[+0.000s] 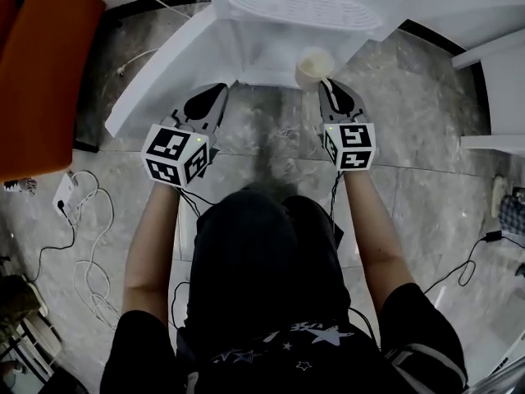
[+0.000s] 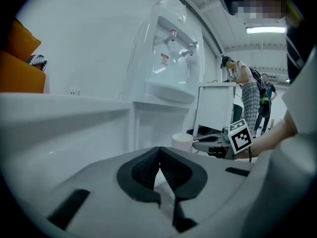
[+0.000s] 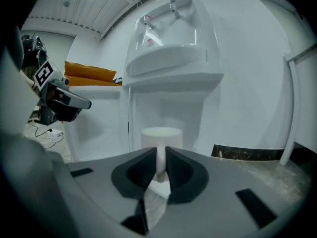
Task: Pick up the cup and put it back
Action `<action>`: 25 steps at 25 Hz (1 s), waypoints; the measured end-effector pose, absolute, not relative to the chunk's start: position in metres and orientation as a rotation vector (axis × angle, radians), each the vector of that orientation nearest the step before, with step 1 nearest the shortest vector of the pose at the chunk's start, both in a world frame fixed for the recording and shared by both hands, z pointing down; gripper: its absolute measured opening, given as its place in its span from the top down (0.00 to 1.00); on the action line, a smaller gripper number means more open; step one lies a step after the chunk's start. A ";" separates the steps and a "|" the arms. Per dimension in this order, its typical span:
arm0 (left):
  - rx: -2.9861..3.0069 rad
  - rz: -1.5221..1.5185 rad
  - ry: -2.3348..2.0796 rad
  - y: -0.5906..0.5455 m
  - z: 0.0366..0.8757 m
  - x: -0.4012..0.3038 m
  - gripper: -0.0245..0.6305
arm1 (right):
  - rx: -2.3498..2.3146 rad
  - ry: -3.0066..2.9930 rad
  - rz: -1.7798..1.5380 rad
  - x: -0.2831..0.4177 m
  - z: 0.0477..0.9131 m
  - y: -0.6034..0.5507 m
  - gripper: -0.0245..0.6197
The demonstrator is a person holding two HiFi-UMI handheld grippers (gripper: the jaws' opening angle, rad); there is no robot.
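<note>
The fingers of the right gripper [image 3: 161, 155] are seen closed on a narrow white part of the cup [image 3: 161, 135], apparently its handle, which is pinched upright between the pads. The cup is white and is held at the foot of the water dispenser [image 3: 168, 58], in the recess beneath the drip ledge [image 3: 166, 63]. Whether its base rests on anything cannot be told. The ledge overhangs the cup from above, and the two taps [image 3: 158, 11] are set higher still. The recess is bounded by white walls on both sides.

From the head view, the cup [image 1: 313, 66] is found just ahead of the right gripper [image 1: 330, 87], against the dispenser's front [image 1: 303, 11].

The fingers of the left gripper [image 2: 159, 152] are shut tip to tip, with nothing between them. This gripper [image 1: 215, 95] is held over the marble floor [image 1: 426, 113], well apart from the cup and to its left. A white counter [image 1: 156, 80] lies beside it, with an orange cushion [image 1: 45, 72] further left. Loose cables [image 1: 90, 245] are spread on the floor at the left. A white cabinet [image 1: 500, 80] stands at the right. Two people [image 2: 245, 90] are seen far behind in the left gripper view.
</note>
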State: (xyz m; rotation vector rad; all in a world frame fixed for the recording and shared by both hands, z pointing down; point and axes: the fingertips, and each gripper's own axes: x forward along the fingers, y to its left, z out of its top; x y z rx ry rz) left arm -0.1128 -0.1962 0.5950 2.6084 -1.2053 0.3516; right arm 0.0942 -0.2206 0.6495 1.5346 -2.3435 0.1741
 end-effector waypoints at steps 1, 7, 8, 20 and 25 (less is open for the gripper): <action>2.604 0.340 -1.217 -0.200 0.598 -0.115 0.95 | 1.536 -2.342 0.180 0.094 0.657 -0.228 0.89; 2.573 0.333 -1.239 -0.225 0.609 -0.119 0.95 | 1.516 -2.317 0.218 0.088 0.689 -0.269 0.89; 2.570 0.337 -1.239 -0.229 0.610 -0.118 0.95 | 1.510 -2.313 0.223 0.087 0.692 -0.276 0.89; 2.565 0.278 -1.241 -0.255 0.612 -0.111 0.95 | 1.582 -2.243 0.283 0.072 0.734 -0.357 0.89; 2.554 0.277 -1.230 -0.253 0.619 -0.108 0.95 | 1.623 -2.208 0.311 0.073 0.748 -0.363 0.89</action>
